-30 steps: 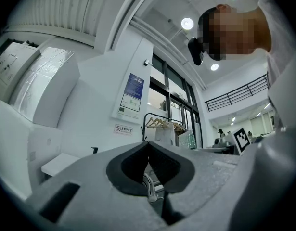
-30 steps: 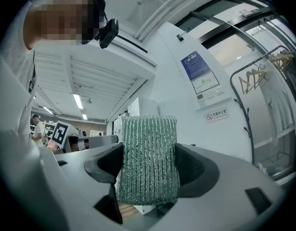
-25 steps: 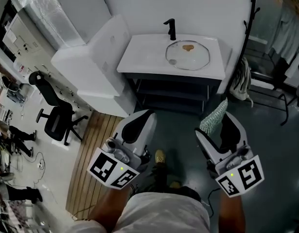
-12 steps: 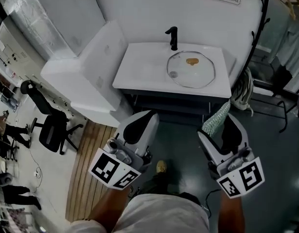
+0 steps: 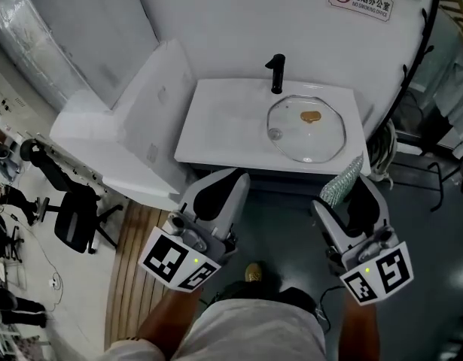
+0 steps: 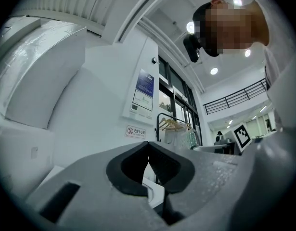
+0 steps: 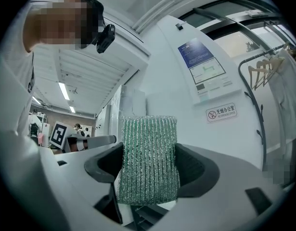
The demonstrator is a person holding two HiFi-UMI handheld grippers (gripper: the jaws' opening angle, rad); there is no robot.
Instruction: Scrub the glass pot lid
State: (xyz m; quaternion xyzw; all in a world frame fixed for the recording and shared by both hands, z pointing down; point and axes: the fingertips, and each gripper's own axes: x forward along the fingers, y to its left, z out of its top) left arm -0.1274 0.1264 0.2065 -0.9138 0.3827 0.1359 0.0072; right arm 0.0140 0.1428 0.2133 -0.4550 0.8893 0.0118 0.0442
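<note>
The glass pot lid (image 5: 306, 128) lies in the basin of the white sink counter (image 5: 216, 126), with a brown smear (image 5: 311, 116) on it and its knob (image 5: 275, 134) near the left rim. A black faucet (image 5: 276, 74) stands behind it. My left gripper (image 5: 233, 179) is shut and holds nothing, short of the counter's front edge; in the left gripper view its jaws (image 6: 148, 153) meet. My right gripper (image 5: 350, 190) is shut on a green scrub pad (image 5: 342, 179), also short of the counter. The scrub pad (image 7: 148, 160) stands upright between the right gripper's (image 7: 148, 170) pads.
A large white appliance (image 5: 126, 134) stands left of the sink. Wooden slats (image 5: 133, 277) cover the floor at lower left, with an office chair (image 5: 69, 216) beyond. A black rack (image 5: 419, 74) and hanging cloth (image 5: 382, 153) are at the right. A no-smoking sign (image 5: 361, 1) is on the wall.
The sink and lid have come closer and lower in the head view as I walk toward them. Both grippers ride forward with me, still shut, the pad still held.
</note>
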